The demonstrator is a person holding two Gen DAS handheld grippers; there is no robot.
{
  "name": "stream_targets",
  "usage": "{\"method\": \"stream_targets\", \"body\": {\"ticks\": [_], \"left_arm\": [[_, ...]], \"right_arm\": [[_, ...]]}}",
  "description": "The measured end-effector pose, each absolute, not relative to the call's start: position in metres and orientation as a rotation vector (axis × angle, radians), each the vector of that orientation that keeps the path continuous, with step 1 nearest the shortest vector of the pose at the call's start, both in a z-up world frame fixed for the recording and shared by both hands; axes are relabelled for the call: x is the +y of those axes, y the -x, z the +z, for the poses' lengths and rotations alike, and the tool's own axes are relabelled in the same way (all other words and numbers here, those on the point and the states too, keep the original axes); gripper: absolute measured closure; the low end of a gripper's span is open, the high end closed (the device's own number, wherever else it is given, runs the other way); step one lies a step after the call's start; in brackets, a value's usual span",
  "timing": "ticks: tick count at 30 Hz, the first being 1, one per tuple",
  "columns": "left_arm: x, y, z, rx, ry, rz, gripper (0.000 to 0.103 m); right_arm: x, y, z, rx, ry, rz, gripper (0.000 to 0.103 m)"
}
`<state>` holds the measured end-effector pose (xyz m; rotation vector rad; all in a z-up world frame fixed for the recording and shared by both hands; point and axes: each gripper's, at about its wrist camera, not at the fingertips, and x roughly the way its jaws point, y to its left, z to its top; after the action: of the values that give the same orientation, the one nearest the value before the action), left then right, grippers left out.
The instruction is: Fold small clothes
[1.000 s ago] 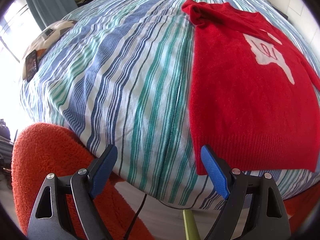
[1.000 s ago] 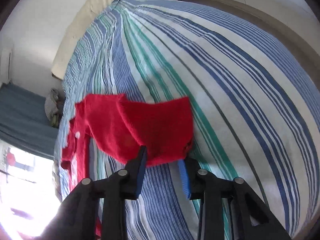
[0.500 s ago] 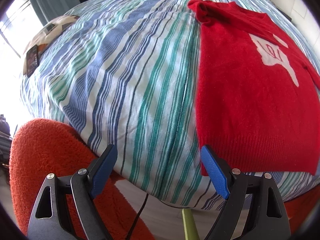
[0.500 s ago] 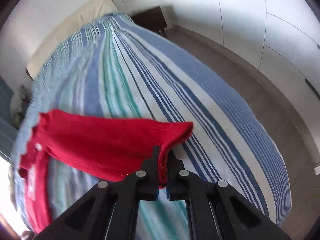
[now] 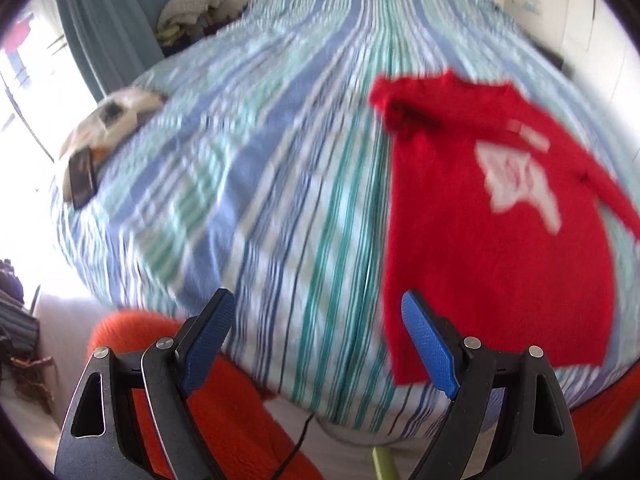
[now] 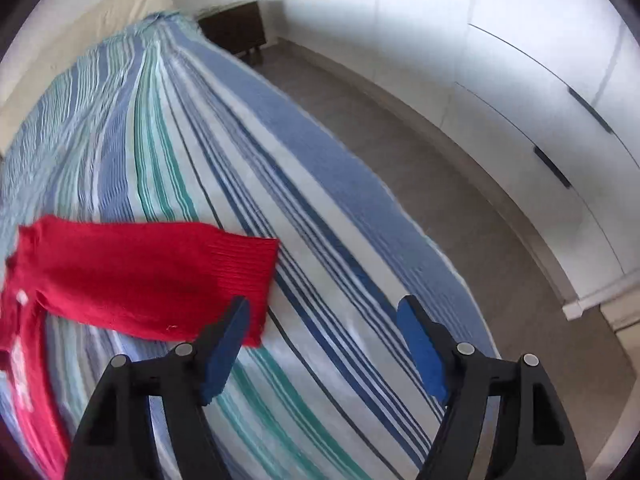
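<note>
Red sweater (image 5: 496, 240) lying flat on the striped bed cover (image 5: 280, 180), over toward the right side of the bed near the foot edge, white print facing up, hem closest to the foot. One sleeve (image 6: 160, 276) stretched out sideways across the stripes, cuff pointing at the bed's right edge. Left gripper (image 5: 316, 344) hanging above the foot edge, blue pads spread wide, nothing between them. Right gripper (image 6: 324, 348) opening up right now, jaws clear of the cuff, only bare cover in the gap. Phone (image 5: 82, 178) sitting way over at the left edge, orange rug (image 5: 224, 412) on the floor below
</note>
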<state>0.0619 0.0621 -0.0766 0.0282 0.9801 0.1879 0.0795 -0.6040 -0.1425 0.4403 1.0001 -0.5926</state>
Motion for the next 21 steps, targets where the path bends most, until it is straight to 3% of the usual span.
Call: {"method": "stream_targets", "body": {"ticks": [5, 7, 11, 14, 15, 17, 21], "left_arm": [[0.029, -0.116, 0.005, 0.776, 0.078, -0.017, 0.006], [-0.007, -0.154, 0.009, 0.797, 0.065, -0.191, 0.003], [-0.106, -0.231, -0.039, 0.907, -0.168, -0.322, 0.006], [-0.154, -0.278, -0.098, 1.014, -0.291, -0.291, 0.034], [-0.165, -0.293, -0.118, 1.061, -0.308, -0.276, 0.037], [-0.173, -0.310, -0.141, 1.109, -0.305, -0.259, 0.037], [-0.190, -0.329, -0.175, 1.137, -0.364, -0.241, 0.025]], "right_arm": [[-0.553, -0.059, -0.100, 0.894, -0.380, -0.483, 0.028], [-0.520, -0.055, -0.095, 0.873, -0.369, -0.392, 0.028], [-0.453, -0.049, -0.105, 0.861, -0.360, -0.227, 0.028], [-0.414, -0.045, -0.119, 0.857, -0.358, -0.154, 0.028], [-0.407, -0.040, -0.125, 0.855, -0.352, -0.145, 0.028], [-0.391, -0.039, -0.136, 0.881, -0.316, -0.123, 0.028], [-0.380, -0.045, -0.142, 0.896, -0.257, -0.088, 0.028]]}}
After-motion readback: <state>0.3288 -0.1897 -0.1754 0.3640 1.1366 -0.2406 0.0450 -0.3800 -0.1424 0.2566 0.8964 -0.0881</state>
